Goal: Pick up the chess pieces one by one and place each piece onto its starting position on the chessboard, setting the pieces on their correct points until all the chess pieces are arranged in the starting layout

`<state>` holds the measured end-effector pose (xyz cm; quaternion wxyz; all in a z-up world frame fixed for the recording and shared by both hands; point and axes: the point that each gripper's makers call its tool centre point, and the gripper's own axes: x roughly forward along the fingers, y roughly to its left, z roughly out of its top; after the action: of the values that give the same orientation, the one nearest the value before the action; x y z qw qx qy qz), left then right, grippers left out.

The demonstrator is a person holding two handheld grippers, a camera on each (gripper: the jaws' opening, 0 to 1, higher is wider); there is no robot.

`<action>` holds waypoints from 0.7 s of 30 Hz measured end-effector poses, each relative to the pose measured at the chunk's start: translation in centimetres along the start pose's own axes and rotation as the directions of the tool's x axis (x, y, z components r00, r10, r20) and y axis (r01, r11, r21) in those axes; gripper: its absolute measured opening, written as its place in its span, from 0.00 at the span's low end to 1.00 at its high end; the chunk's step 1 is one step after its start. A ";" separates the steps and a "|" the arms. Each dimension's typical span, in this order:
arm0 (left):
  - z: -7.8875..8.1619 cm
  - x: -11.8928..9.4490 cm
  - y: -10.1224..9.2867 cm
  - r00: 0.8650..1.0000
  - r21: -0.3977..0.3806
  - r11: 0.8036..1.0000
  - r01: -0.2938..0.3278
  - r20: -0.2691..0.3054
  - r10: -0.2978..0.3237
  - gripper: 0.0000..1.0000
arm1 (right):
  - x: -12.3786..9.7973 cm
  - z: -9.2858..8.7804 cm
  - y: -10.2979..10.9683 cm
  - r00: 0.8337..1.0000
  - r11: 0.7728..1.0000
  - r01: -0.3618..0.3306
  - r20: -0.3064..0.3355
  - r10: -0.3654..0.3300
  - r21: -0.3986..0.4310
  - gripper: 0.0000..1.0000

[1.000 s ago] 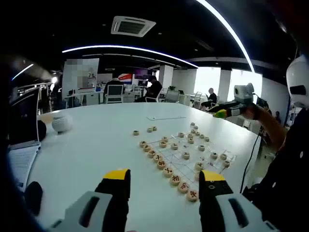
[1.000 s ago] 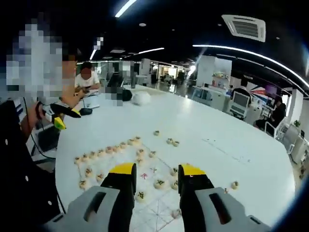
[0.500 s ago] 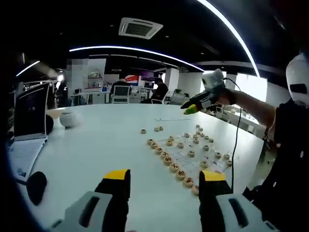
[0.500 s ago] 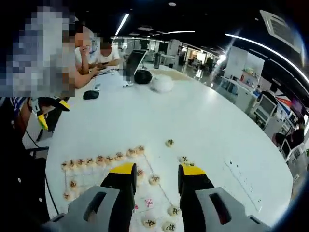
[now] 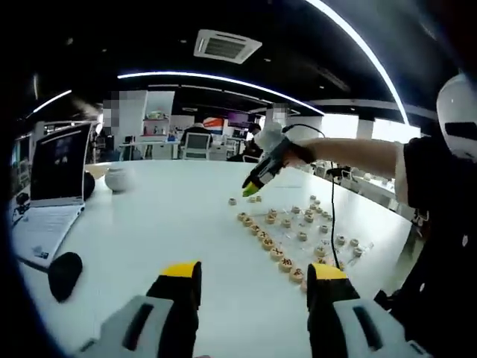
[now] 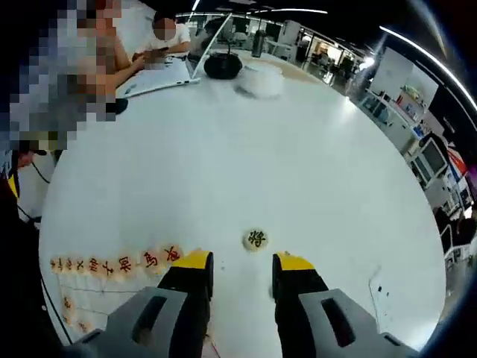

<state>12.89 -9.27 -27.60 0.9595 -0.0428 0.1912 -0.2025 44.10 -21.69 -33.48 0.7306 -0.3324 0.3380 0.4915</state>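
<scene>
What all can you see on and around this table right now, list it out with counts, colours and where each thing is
Table: one, white, round, under everything.
Chessboard: one, pale with thin lines, at the table's right edge in the left gripper view.
Chess pieces: many, tan discs with dark or red marks; a row along the board's edge, more across it.
Loose piece: one, tan with a dark mark, off the board, just ahead of the right claw.
Laptop: one, open, dark screen, at the far left.
Black mouse-like object: one, near the laptop.
White roundish object: one, far side.
Left claw: yellow-tipped, open, empty.
Right claw: yellow-tipped, open, above the table.
</scene>
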 end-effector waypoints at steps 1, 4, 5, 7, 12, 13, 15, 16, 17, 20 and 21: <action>-0.1 -0.1 0.1 1.000 -0.003 1.000 -0.005 -0.001 0.005 0.58 | 0.5 0.0 0.0 1.000 1.000 -0.004 -0.005 0.004 0.002 0.32; -0.5 -0.4 0.6 1.000 -0.013 1.000 -0.018 -0.006 0.018 0.58 | 1.8 0.1 -0.6 1.000 1.000 -0.016 -0.016 0.017 0.019 0.31; -0.6 -0.4 0.8 1.000 -0.015 1.000 -0.021 -0.007 0.021 0.58 | 2.1 0.2 -0.6 1.000 1.000 -0.016 -0.020 0.016 0.024 0.31; -0.7 -0.5 0.9 1.000 -0.020 1.000 -0.024 -0.008 0.024 0.58 | 2.4 0.2 -0.4 1.000 0.999 -0.014 -0.025 0.015 0.029 0.30; -0.7 -0.4 1.0 1.000 -0.022 0.999 -0.024 -0.008 0.024 0.58 | 2.9 0.1 -0.8 0.999 0.998 -0.020 -0.039 0.022 0.059 0.27; -0.7 -0.4 0.9 1.000 -0.022 0.999 -0.023 -0.009 0.023 0.58 | 3.0 0.1 -1.0 0.999 0.998 -0.014 -0.042 0.017 0.062 0.26; -0.7 -0.4 0.8 1.000 -0.020 1.000 -0.021 -0.010 0.021 0.58 | 3.4 0.3 -1.8 0.999 0.998 -0.010 -0.045 0.013 0.068 0.23; -0.7 -0.4 0.8 1.000 -0.020 1.000 -0.021 -0.010 0.021 0.58 | 3.4 0.3 -1.7 0.999 0.997 -0.010 -0.044 0.014 0.072 0.23; -0.7 -0.4 0.8 1.000 -0.021 1.000 -0.022 -0.010 0.022 0.58 | 3.5 0.2 -1.7 0.999 0.997 -0.013 -0.046 0.017 0.075 0.22; -0.7 -0.5 0.7 1.000 -0.020 1.000 -0.024 -0.010 0.024 0.58 | 3.7 0.0 -1.5 0.998 0.997 -0.018 -0.056 0.022 0.070 0.22; -0.7 -0.6 0.7 1.000 -0.020 0.999 -0.026 -0.010 0.025 0.58 | 3.7 0.0 -1.5 0.998 0.998 -0.017 -0.057 0.021 0.065 0.21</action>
<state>12.43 -8.40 -28.13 0.9605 -0.0492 0.1985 -0.1886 46.56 -20.33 -36.32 0.7260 -0.3194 0.3780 0.4775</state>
